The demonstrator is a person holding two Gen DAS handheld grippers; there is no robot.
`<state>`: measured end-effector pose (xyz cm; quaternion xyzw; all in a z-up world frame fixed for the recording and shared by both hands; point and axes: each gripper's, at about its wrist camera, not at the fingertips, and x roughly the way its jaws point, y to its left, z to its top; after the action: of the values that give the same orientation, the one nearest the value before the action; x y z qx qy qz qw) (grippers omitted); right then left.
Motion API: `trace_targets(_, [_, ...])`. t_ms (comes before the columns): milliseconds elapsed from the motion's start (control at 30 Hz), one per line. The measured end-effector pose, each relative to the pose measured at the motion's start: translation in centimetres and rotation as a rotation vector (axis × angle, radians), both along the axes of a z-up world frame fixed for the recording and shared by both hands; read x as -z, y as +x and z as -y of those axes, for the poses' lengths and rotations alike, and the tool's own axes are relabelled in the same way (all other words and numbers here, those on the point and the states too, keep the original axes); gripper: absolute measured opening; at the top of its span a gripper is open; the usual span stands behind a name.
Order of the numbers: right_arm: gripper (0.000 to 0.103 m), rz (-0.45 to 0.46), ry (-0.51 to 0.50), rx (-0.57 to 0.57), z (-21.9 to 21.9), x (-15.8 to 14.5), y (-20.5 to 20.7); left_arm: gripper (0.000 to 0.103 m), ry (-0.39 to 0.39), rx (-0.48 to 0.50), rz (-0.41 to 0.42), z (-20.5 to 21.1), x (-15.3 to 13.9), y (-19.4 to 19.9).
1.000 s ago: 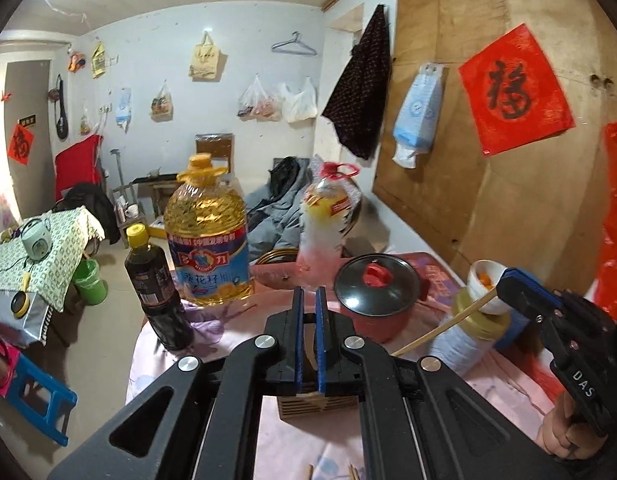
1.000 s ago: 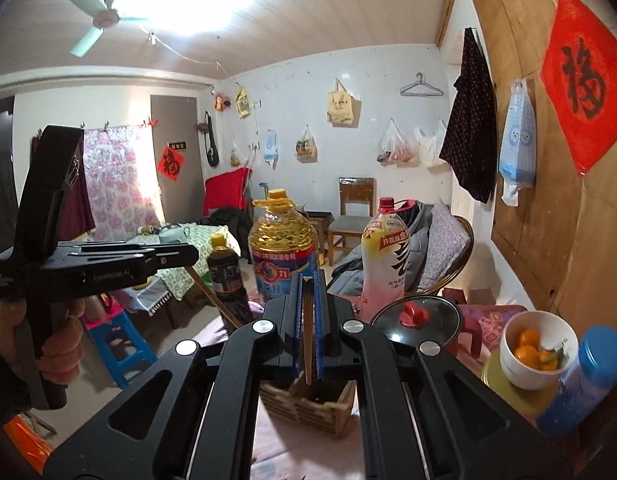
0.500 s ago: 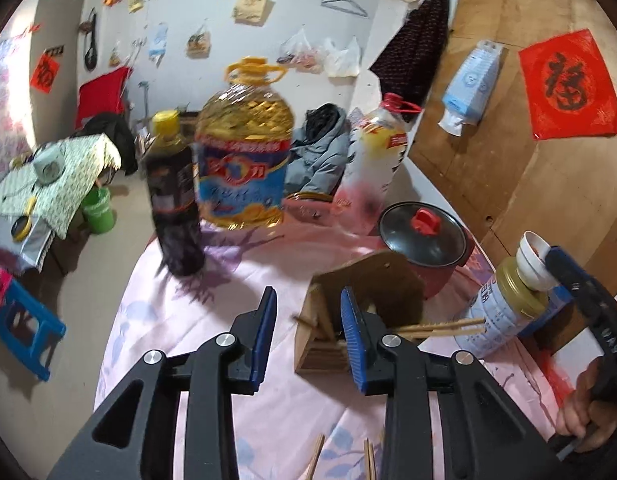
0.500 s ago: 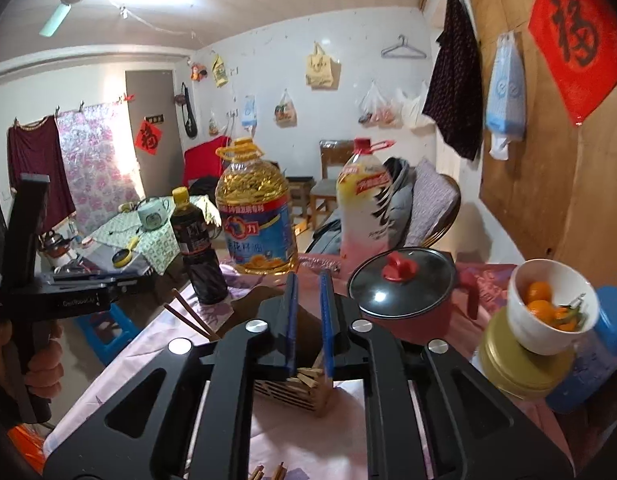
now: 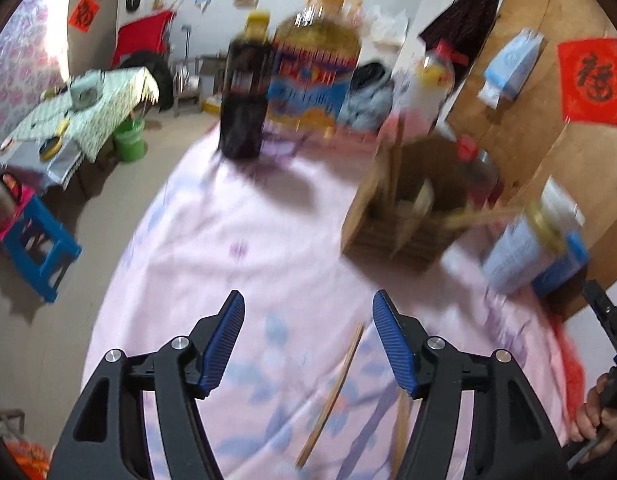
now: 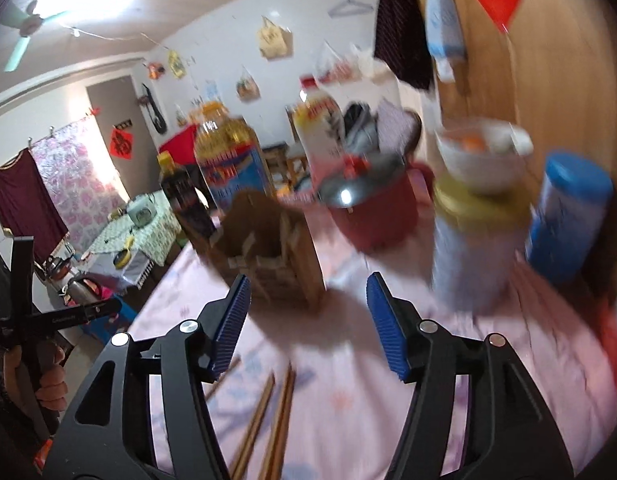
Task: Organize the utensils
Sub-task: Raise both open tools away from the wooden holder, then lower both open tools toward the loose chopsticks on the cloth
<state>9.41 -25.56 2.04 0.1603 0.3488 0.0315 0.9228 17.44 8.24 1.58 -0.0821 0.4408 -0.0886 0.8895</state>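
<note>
Loose wooden chopsticks [image 6: 282, 416] lie on the pink floral tablecloth [image 5: 236, 248], nearest the cameras. Beyond them stands the slatted wooden utensil holder [image 6: 268, 256] with chopsticks upright inside. Behind it: red pot with glass lid [image 6: 368, 204], gold-lidded white can [image 6: 476, 248] topped by a white bowl of oranges [image 6: 484, 152], blue-capped jar [image 6: 568, 216], dark sauce bottle [image 5: 244, 88], yellow oil jug [image 5: 316, 60]. Left gripper [image 5: 308, 340] and right gripper [image 6: 306, 320] are both released, jaws opening, nothing between the pads; all blurred.
</note>
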Motion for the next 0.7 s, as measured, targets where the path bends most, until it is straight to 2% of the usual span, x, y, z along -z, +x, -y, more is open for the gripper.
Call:
trace_targets(67, [0.063, -0.063, 0.008, 0.003, -0.1, 2.1, -1.7, 0.065, 0.026, 0.014, -0.04, 0.2, 2.0, -1.5])
trace_targets(200, [0.063, -0.166, -0.036, -0.026, -1.2, 5.7, -5.0, 0.066, 0.128, 0.077, -0.113, 1.0, 6.7, -5.5])
trace_targets(333, [0.063, -0.24, -0.117, -0.13, -3.4, 8.6, -7.8, 0.066, 0.13, 0.08, -0.172, 0.4, 9.8, -8.4])
trace_targets(433, [0.063, -0.313, -0.111, -0.204, -4.5, 10.0, -8.0, 0.066, 0.119, 0.059, -0.209, 0.0, 11.1, -9.1])
trace_targets(500, [0.062, -0.329, -0.114, -0.25, -5.5, 10.6, -8.0, 0.065, 0.103, 0.057, -0.235, -0.2, 11.8, -9.4])
trace_targets(700, [0.061, -0.341, -0.203, -0.37, -9.3, 11.7, -8.7, 0.068, 0.117, 0.047, -0.229, -1.0, 12.0, -10.1])
